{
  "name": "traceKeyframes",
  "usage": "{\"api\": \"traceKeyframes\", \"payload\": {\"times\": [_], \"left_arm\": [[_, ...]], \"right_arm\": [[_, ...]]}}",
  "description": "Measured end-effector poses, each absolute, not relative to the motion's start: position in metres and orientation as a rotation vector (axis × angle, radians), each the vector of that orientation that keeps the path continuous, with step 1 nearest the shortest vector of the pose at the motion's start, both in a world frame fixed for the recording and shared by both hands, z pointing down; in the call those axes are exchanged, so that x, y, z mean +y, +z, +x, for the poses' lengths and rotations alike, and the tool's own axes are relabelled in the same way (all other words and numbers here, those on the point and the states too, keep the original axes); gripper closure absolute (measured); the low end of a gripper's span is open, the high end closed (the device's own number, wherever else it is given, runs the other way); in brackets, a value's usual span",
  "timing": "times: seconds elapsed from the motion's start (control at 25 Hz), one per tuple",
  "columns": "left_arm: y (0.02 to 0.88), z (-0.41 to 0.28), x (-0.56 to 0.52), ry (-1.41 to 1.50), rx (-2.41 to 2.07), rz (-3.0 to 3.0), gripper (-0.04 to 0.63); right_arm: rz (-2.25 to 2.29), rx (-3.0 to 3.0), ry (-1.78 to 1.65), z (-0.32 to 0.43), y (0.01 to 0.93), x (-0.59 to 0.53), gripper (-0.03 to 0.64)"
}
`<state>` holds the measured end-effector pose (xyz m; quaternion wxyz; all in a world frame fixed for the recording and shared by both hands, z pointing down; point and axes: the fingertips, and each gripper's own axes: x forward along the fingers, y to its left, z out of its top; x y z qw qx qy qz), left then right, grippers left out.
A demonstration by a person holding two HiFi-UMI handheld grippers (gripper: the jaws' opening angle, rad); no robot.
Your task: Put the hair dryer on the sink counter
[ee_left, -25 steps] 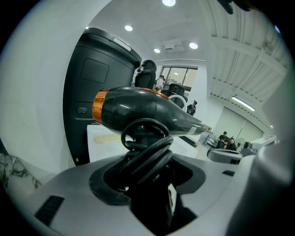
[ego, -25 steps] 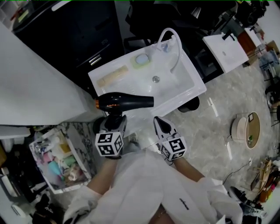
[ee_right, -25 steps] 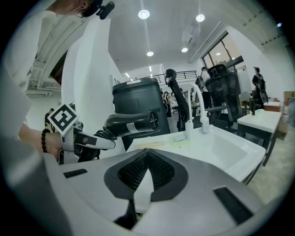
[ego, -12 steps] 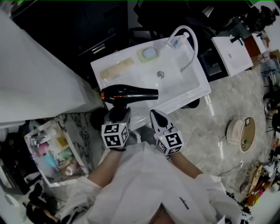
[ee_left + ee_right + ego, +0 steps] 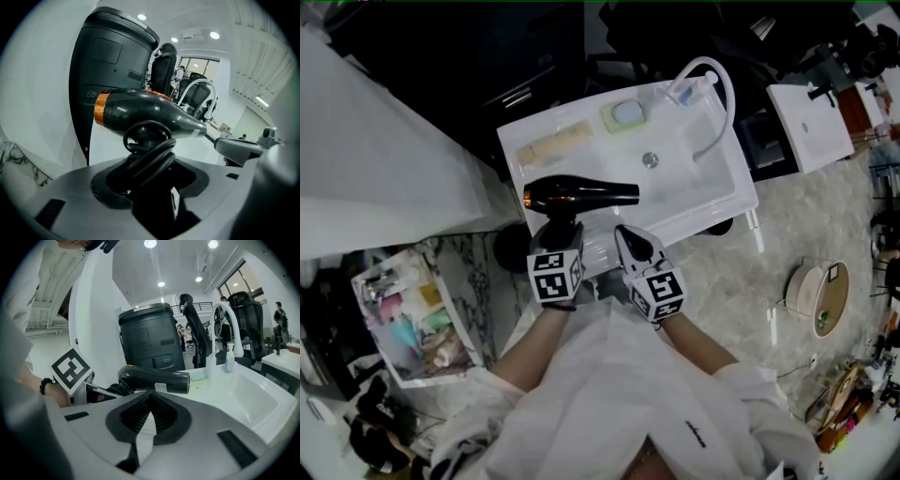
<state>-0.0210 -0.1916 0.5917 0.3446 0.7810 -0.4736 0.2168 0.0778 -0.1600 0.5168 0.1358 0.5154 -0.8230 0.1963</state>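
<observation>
Head view: one hair dryer [image 5: 581, 195], one left gripper [image 5: 561, 231], one right gripper [image 5: 627, 241]

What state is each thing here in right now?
Hair dryer: held level by its handle, cord coiled round it, over the counter.
Left gripper: jaws shut on the dryer's handle.
Right gripper: jaws shut, empty.
Sink: basin empty.
Faucet: no water seen running.
</observation>
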Motion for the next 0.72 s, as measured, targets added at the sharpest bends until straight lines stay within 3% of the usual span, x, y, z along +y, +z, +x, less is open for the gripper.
{"api": "traceKeyframes", "payload": {"times": [0.72], "left_arm": [[0.658, -0.007, -0.192, 0.689, -1.34, 1.817, 0.341]], "right_arm": [[1.24, -2.454, 0.677, 0.084, 0.555, -0.176, 0.6]]}}
